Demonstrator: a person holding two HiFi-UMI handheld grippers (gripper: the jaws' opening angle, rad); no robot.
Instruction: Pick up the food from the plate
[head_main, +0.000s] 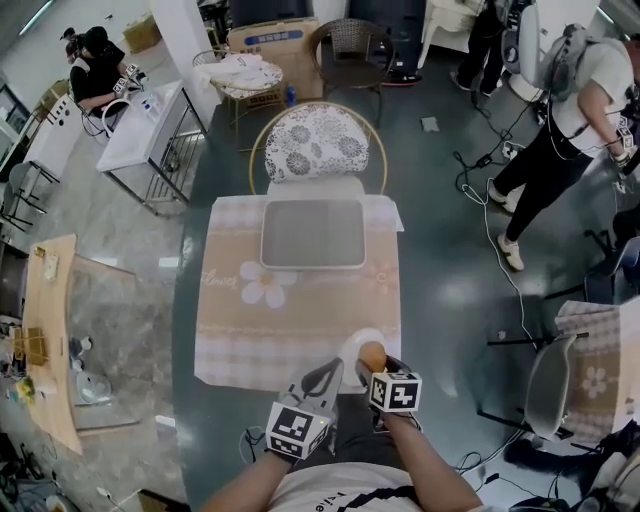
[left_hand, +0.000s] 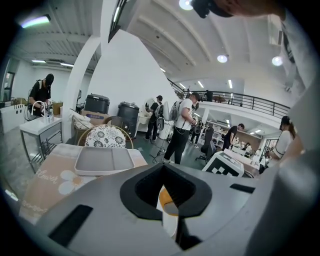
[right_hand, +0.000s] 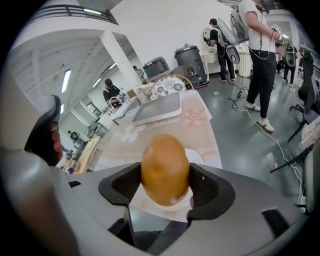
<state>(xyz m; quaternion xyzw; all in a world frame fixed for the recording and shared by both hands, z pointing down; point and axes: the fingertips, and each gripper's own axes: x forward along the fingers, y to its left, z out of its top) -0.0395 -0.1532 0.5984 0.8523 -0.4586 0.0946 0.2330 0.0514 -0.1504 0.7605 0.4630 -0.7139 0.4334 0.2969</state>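
A brown egg-shaped piece of food (head_main: 373, 355) (right_hand: 165, 169) is clamped between the dark pads of my right gripper (head_main: 374, 364) (right_hand: 165, 187), which is shut on it. Directly under it sits a small white plate (head_main: 353, 345) (right_hand: 199, 154) at the near edge of the placemat (head_main: 240, 320); I cannot tell whether the food still touches the plate. Just left of the plate is my left gripper (head_main: 325, 378) (left_hand: 167, 200), with its jaws together and nothing held. Through its pad hollow I glimpse the food (left_hand: 169, 205) and the plate (left_hand: 170, 223).
A grey rectangular tray (head_main: 312, 233) (right_hand: 157, 108) (left_hand: 104, 160) lies at the far end of the placemat. A floral-cushioned chair (head_main: 315, 140) stands behind the table. A person (head_main: 560, 130) stands at the right amid floor cables, and another chair (head_main: 560, 385) is close on the right.
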